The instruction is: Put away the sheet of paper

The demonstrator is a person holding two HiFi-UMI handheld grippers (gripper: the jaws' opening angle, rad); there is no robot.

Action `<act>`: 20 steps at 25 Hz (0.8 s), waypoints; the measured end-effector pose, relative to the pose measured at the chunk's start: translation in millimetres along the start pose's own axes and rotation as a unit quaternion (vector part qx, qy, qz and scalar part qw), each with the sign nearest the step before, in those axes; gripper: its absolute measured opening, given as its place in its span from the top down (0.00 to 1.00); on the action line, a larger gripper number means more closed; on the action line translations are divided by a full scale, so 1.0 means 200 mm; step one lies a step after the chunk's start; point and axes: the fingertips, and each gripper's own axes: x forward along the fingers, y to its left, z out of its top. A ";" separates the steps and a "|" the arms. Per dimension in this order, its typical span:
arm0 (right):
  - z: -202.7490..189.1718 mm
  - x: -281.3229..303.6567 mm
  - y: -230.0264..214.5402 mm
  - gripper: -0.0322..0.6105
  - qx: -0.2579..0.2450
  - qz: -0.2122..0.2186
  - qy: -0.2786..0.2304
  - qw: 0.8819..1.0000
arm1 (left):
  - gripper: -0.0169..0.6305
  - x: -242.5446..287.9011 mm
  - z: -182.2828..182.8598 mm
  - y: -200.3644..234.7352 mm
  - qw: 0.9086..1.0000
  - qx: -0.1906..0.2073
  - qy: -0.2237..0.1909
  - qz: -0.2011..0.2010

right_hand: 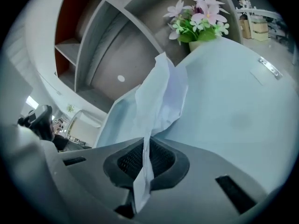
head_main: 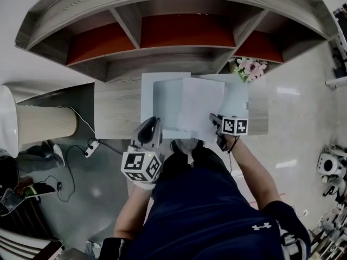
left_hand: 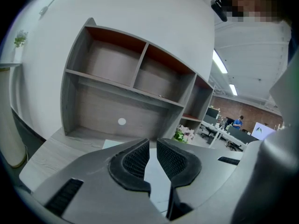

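Right claw (right_hand: 142,164) clamped on sheet of paper (right_hand: 161,97); left claw (left_hand: 153,160) slightly apart, empty. Risk: edge-only pinch slipping, creasing.

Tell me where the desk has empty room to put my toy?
The bare strip of grey wooden desk left of the pale blue folder is free. The middle is crowded: the right hand-held gripper pinches the white paper sheet over the folder.

1. Shirt (head_main: 200,210): dark navy, short-sleeved, with a small white logo (head_main: 261,227).
2. Left gripper (left_hand: 153,146) and right gripper (right_hand: 147,146): grey moulded bodies with black ribbed pads (left_hand: 135,160).
3. Left marker cube (head_main: 142,167) and right marker cube (head_main: 235,126): black-and-white squares.
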 end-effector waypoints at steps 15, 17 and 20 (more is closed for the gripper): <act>0.03 0.11 0.06 0.93 -0.007 -0.012 0.040 0.999 | 0.88 0.14 -0.40 0.37 0.993 0.068 0.074 0.066; 0.04 0.13 0.09 0.93 -0.013 -0.006 0.046 0.999 | 0.88 0.15 -0.42 0.42 0.992 0.072 0.075 0.076; 0.04 0.17 0.13 0.93 -0.027 -0.002 0.056 0.998 | 0.88 0.16 -0.46 0.50 0.989 0.075 0.084 0.092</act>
